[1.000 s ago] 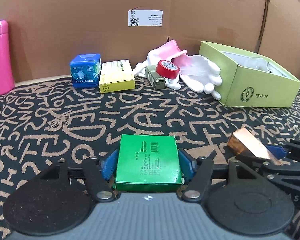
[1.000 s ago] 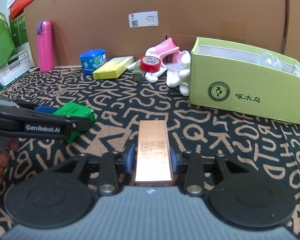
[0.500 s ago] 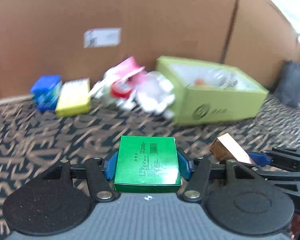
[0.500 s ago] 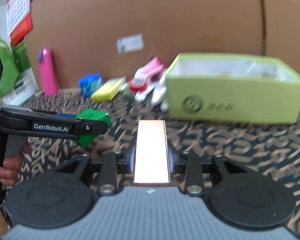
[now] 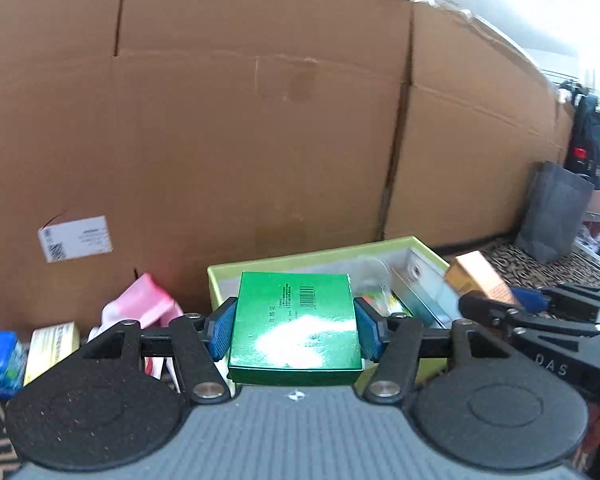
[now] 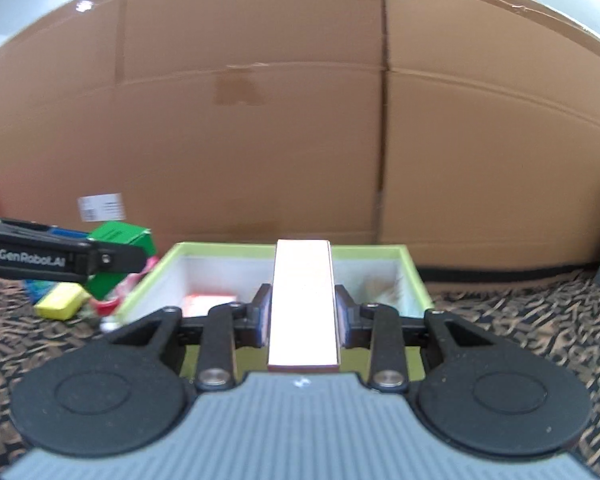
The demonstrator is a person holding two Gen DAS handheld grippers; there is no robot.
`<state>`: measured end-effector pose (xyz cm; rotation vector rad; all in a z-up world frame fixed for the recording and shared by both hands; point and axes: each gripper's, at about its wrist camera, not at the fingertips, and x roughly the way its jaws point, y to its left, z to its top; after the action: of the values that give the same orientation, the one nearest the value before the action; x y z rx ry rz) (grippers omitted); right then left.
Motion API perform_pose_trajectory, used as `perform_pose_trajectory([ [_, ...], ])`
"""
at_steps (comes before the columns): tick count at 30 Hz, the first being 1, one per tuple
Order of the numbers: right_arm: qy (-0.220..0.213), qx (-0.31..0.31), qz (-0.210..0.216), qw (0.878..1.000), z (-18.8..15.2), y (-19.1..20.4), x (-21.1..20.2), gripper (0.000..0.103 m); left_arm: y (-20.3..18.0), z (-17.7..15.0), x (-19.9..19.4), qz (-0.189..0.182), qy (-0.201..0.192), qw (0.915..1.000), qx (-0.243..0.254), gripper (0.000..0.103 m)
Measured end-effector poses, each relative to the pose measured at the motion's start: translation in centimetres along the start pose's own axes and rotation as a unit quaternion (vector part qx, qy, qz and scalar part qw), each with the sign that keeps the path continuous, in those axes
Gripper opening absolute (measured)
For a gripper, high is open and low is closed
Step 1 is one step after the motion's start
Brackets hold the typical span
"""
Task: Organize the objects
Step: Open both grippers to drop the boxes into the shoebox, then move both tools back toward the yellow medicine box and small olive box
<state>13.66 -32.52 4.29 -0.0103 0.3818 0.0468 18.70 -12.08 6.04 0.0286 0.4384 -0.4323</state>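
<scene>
Left gripper (image 5: 295, 326) jaws clamped on green box (image 5: 296, 322); right gripper (image 6: 302, 316) jaws clamped on copper box (image 6: 303, 304). Both above the open lime box (image 6: 414, 276).

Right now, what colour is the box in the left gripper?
Green box, with a black barcode; clearest in the left wrist view.

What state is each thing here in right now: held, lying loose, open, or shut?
left gripper: shut on the green box.
green box: held, off the cloth.
right gripper: shut on the copper box.
copper box: held, in front of the lime box.
lime box: open, items inside.
yellow box: lying loose on the patterned cloth.
</scene>
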Motion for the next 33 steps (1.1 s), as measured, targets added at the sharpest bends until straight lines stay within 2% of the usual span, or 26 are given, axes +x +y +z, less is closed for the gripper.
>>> perform_pose_trajectory([
  [6,0.022,-0.014,-0.034,0.999,0.9,-1.9,5.7,0.031,0.5,0.8,4.1,0.018,0.019,0.9996,-0.005,0.063],
  [11,0.046,-0.001,-0.031,0.998,-0.5,-3.1,8.8,0.031,0.9,0.6,6.1,0.020,0.027,0.9994,0.000,0.064],
  [12,0.052,-0.007,-0.028,0.998,-0.8,-3.1,9.4,0.031,0.9,0.4,6.2,0.019,0.021,0.9996,0.003,0.069],
  [13,0.056,-0.018,-0.026,0.998,-1.2,-3.0,9.9,0.041,1.0,0.1,6.3,0.016,0.015,0.9997,0.006,0.075],
  [14,0.060,-0.028,-0.029,0.997,-1.6,-2.9,10.0,0.050,1.1,-0.2,6.2,0.016,0.014,0.9998,0.006,0.087],
  [15,0.060,-0.034,-0.035,0.997,-2.1,-2.6,9.8,0.063,1.3,-0.4,6.0,0.018,0.014,0.9997,0.001,0.090],
  [19,0.016,-0.042,-0.048,0.998,-3.3,-2.5,7.1,0.095,2.3,-1.4,4.9,0.014,0.012,0.9997,-0.015,0.090],
  [21,-0.006,-0.040,-0.045,0.998,-3.7,-2.2,5.3,0.103,2.7,-1.7,3.9,0.016,0.012,0.9995,-0.024,0.090],
  [25,-0.027,-0.041,-0.032,0.998,-3.9,-1.2,2.9,0.103,2.9,-2.4,1.3,0.023,0.006,0.9991,-0.035,0.090],
  [33,-0.031,-0.040,0.022,0.998,-4.4,2.1,-1.3,0.103,4.0,-5.3,-4.3,0.045,0.008,0.9968,-0.066,0.092],
])
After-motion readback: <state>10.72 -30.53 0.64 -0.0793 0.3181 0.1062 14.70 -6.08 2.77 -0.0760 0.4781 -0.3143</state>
